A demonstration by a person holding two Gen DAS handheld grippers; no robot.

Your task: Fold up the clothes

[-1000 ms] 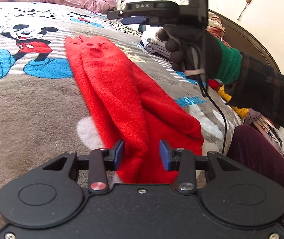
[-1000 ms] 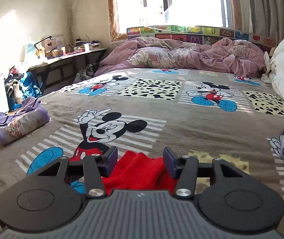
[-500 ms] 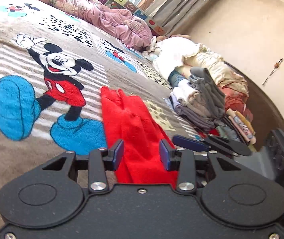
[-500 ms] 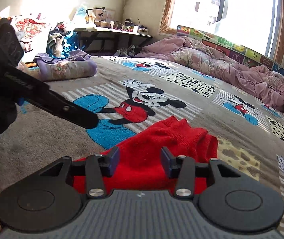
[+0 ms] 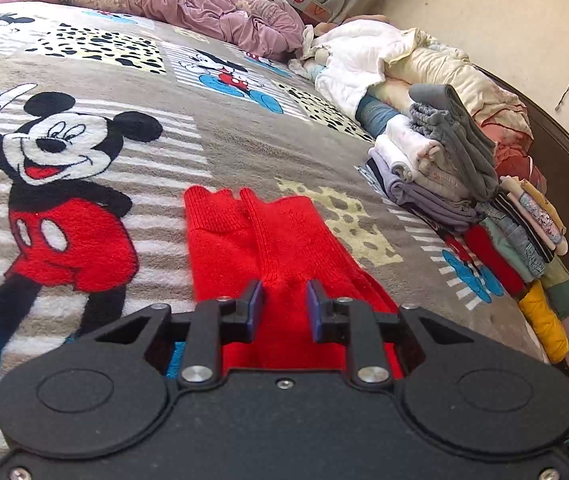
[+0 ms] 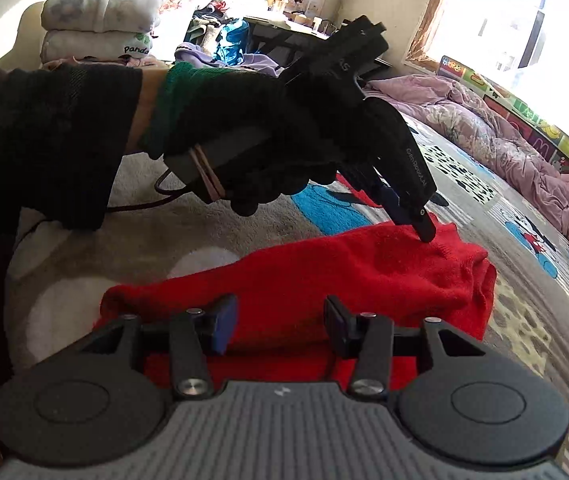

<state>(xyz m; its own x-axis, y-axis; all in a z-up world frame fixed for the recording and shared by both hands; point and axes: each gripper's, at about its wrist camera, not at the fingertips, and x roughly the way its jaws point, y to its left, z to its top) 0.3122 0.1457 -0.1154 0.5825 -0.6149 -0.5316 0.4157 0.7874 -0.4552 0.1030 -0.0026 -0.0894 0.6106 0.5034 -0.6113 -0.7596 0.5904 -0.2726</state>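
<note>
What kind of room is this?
Most likely a bedroom: a big bed under a Mickey Mouse blanket, a rumpled pink quilt at its far end, and stacks of folded clothes along its edge.

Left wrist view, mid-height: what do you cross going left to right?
Mickey print → red garment → yellow spotted patch → folded clothes stack → dark headboard.
</note>
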